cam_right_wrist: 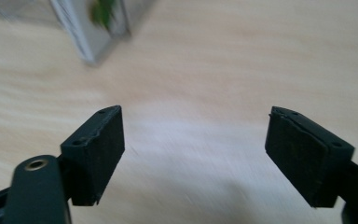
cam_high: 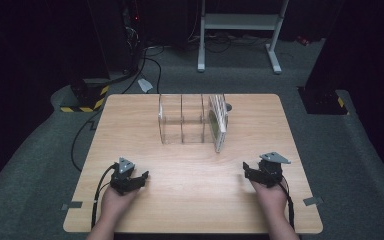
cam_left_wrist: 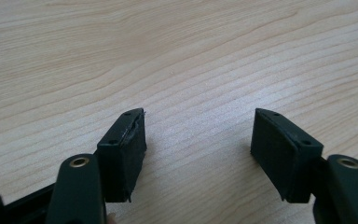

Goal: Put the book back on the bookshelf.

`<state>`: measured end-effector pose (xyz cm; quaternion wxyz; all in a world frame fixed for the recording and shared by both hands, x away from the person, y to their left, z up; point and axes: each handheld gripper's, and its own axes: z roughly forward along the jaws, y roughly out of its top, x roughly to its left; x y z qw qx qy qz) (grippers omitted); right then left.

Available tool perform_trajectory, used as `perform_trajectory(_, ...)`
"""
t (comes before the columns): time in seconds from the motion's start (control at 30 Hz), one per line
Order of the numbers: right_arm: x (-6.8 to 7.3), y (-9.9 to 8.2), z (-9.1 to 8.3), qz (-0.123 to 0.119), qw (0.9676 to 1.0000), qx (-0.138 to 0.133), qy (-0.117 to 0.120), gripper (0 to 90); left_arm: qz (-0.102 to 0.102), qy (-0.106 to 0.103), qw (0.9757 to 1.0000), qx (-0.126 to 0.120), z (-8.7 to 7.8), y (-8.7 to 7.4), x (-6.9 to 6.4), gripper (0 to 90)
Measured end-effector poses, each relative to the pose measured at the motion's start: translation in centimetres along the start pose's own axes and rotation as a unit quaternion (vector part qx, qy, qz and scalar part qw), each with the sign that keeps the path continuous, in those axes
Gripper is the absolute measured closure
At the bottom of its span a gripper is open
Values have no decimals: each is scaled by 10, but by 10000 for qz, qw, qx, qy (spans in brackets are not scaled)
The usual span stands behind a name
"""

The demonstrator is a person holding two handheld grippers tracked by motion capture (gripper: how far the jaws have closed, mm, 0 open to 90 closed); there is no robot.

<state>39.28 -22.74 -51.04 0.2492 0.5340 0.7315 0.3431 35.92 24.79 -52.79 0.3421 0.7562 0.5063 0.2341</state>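
On the far half of the table (cam_high: 130, 130) stands a clear acrylic rack (cam_high: 181, 119) — long axis running left-right across the high view, dividers upright, splitting it into slots. Its rightmost slot holds flat cases (cam_high: 218, 121) standing on edge, spines pointing toward the person; the printed face of the nearest one carries a dark greenish patch. Remaining slots look see-through. In the right gripper view the lower corner of the cases (cam_right_wrist: 93, 28) sits at upper left, blurred, a green smear on a pale cover.

Surface: light wood-grain top, rounded corners, bare between rack and hands. Room is dark — grey carpet floor, black cables trailing at left, a yellow-black striped base (cam_high: 87, 97) beyond the table's left corner, and a white metal stand (cam_high: 240, 30) behind.

Left hand-held gripper (cam_high: 130, 180) rests near the front left edge, angled inward, jaws spread wide with only tabletop between the pads (cam_left_wrist: 126, 149). Right hand-held gripper (cam_high: 260, 172) sits near the front right, well apart from the rack, also gaping, nothing between its pads (cam_right_wrist: 98, 149); that view is motion-blurred.
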Motion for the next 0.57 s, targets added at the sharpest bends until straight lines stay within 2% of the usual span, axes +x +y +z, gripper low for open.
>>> perform_trajectory(0.1, -4, -12, 4, -108, 9990, 345, -272, 151, -4, -2, 10000, 0, 0, 0, 0, 353)
perform_trajectory(0.17, -8, -15, 4, 42, 9988, 435, -221, 141, -14, -1, 10000, -12, 0, 0, 0, 353)
perform_trajectory(0.3, -6, -16, 2, 45, 9988, 446, -180, 142, -11, 3, 10000, -12, 0, 0, -1, 353)
perform_trajectory(0.57, -4, -17, 1, 107, 9986, 450, -242, 143, -2, -10, 10000, -17, 0, 0, -1, 353)
